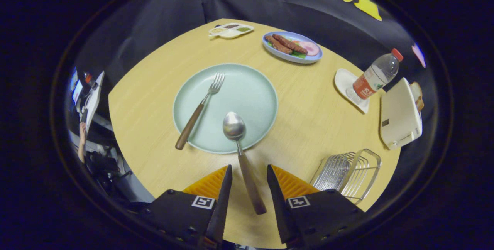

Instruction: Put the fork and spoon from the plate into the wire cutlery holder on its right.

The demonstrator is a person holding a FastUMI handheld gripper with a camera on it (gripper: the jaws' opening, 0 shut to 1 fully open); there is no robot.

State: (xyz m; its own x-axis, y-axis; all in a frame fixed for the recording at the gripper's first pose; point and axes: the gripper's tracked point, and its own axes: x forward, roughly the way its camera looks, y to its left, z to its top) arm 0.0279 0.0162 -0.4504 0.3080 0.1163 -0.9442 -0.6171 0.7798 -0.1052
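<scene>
Gripper view: tongs [249, 173] gape astride spoon [242, 153]; cutlery holder [348, 173] partly hidden.

We see even, soft overhead light on the table [308, 119], with faint shadows beneath things. The spoon [234, 126] bowl carries a mild glare. Focus is sharp centrally; fisheye distortion bends the table's rim, and the surroundings fall dim.

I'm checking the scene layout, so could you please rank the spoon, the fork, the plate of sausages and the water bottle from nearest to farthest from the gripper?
1. Spoon: its handle lies between the open fingers of the gripper.
2. Fork: ahead, on the green plate's left side.
3. Water bottle: far right, on a white coaster.
4. Plate of sausages: beyond the green plate; too close to the bottle to call firmly.
</scene>
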